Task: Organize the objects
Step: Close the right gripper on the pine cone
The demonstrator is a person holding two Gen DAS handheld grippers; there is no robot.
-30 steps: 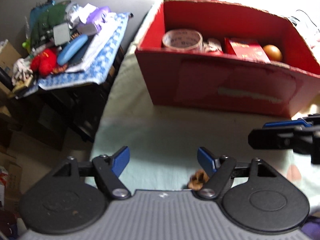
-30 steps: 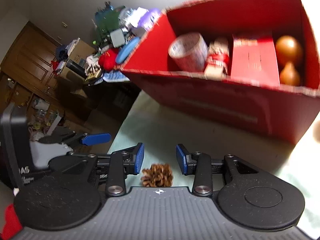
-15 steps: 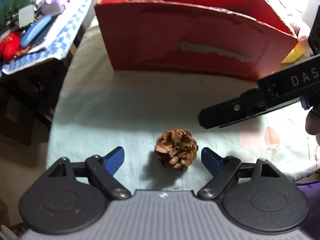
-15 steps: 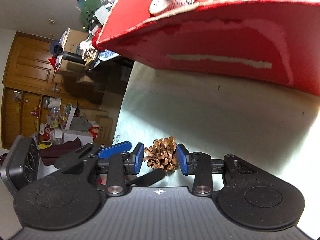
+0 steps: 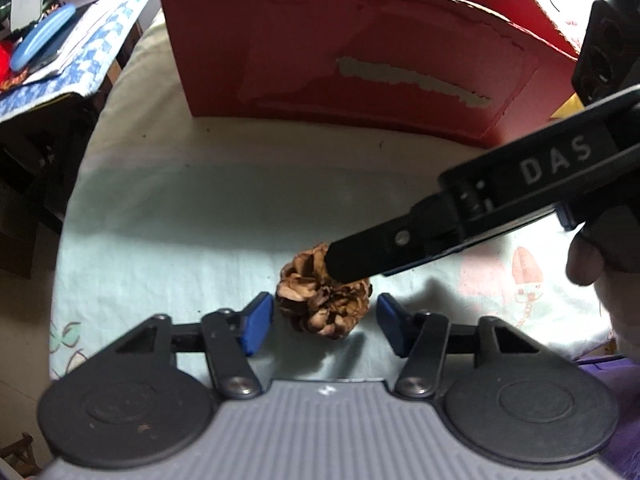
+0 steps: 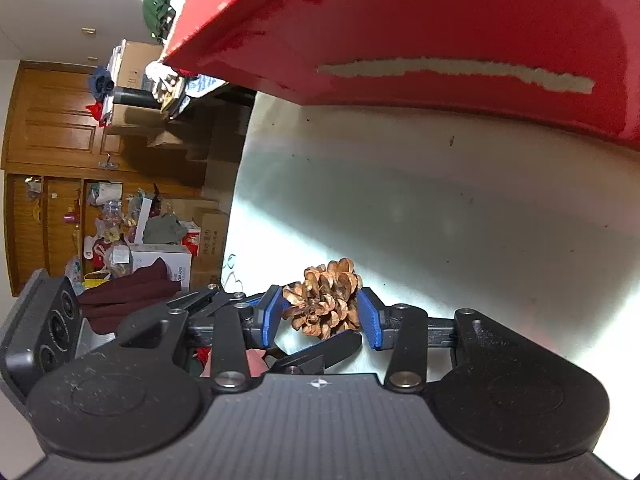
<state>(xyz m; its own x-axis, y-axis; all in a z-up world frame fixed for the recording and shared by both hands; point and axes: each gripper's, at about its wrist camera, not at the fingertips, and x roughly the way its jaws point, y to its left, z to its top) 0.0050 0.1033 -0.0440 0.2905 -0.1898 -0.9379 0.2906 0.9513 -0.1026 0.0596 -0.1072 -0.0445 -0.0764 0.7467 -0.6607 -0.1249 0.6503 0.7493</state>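
A brown pine cone [image 5: 320, 308] [image 6: 324, 300] lies on the pale green tablecloth [image 5: 200, 220], in front of the red cardboard box [image 5: 340, 60] [image 6: 440, 20]. My left gripper [image 5: 324, 320] points steeply down with the cone between its blue pads. Its jaws are closing, and a small gap shows on each side. My right gripper [image 6: 320, 312] also has the cone between its pads. Its jaws are opening, with the pads close to the scales. One of its black fingers [image 5: 360, 256] crosses over the cone's top. The box's inside is hidden.
A side table [image 5: 60, 40] piled with clutter stands left of the cloth-covered table, across a dark gap. A person's hand [image 5: 584, 260] holds the right gripper at the right edge. Wooden cabinets and boxes [image 6: 60, 140] fill the room beyond the table's left edge.
Both grippers sank toward the table and tipped down, so the box's contents left view. The left jaws narrowed around the pine cone. The right gripper's finger came over the cone.
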